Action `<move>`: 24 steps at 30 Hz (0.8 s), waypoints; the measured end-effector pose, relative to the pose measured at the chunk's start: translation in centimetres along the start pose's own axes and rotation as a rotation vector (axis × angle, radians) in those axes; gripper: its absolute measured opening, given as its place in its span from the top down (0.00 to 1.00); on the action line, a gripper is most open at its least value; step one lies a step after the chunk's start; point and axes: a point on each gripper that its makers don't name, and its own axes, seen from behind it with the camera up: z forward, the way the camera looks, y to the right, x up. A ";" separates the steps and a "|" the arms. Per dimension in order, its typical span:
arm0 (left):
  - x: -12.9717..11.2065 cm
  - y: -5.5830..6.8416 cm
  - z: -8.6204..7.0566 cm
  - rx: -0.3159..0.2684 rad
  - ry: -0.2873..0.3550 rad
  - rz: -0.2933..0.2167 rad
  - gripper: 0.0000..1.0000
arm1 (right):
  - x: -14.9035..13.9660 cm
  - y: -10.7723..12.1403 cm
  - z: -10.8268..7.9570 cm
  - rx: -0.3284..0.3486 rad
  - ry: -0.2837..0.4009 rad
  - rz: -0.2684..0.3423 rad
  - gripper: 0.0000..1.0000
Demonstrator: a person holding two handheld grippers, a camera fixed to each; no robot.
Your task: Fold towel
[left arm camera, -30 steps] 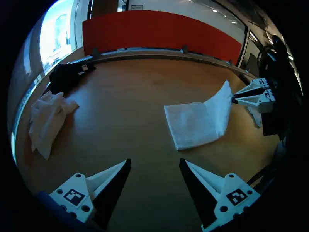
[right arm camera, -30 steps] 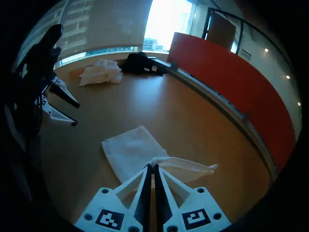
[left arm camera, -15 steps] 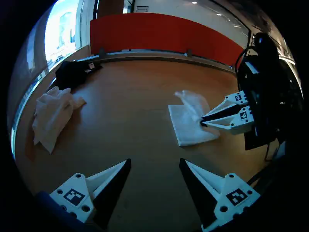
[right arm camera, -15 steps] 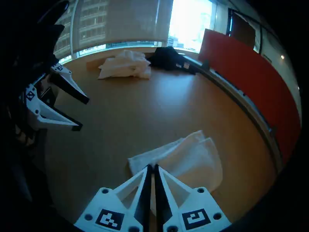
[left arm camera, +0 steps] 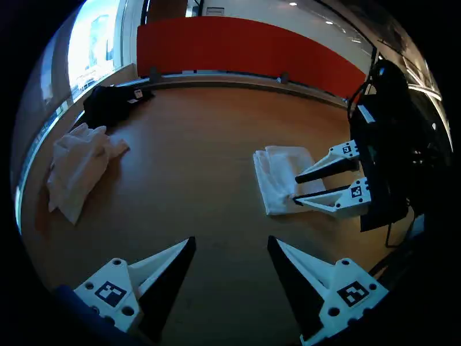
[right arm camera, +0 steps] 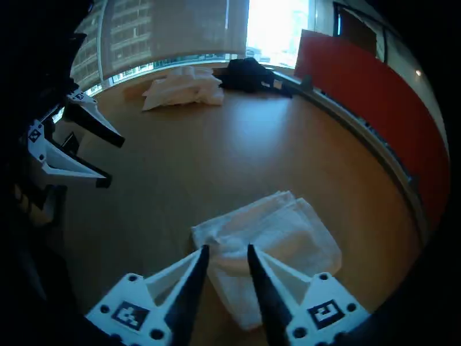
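Your right gripper point(right arm camera: 227, 249) is white, with black inner finger faces and a black-and-white square marker on each finger. Your left gripper point(left arm camera: 230, 239) wears the same colours and markers. Just ahead of your right gripper, the towel point(right arm camera: 271, 230) is plain white. The table point(right arm camera: 230, 150) under it is a warm orange-brown wood with faint grain. Far ahead of your left gripper stands a solid red panel point(left arm camera: 242, 46). Ahead and off to that gripper's left lie a black bundle point(left arm camera: 109, 104) and a crumpled white cloth point(left arm camera: 78, 167).
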 end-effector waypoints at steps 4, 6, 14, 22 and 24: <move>0.2 -0.2 0.0 0.001 0.002 0.001 0.07 | 0.0 0.5 -0.9 -0.022 0.019 0.025 0.36; 0.2 -0.3 0.0 0.003 0.003 0.000 0.07 | -0.4 0.8 -1.4 -0.039 0.020 0.040 0.35; 0.2 -0.3 -0.1 0.004 0.005 0.001 0.07 | -4.0 2.1 -3.5 -0.088 -0.011 0.088 0.35; 0.3 0.1 -0.1 0.002 0.005 0.006 0.07 | -7.2 3.0 -4.5 -0.118 -0.048 0.131 0.36; 0.3 0.2 -0.1 0.001 0.006 0.006 0.08 | -7.8 3.0 -4.4 -0.119 -0.058 0.137 0.36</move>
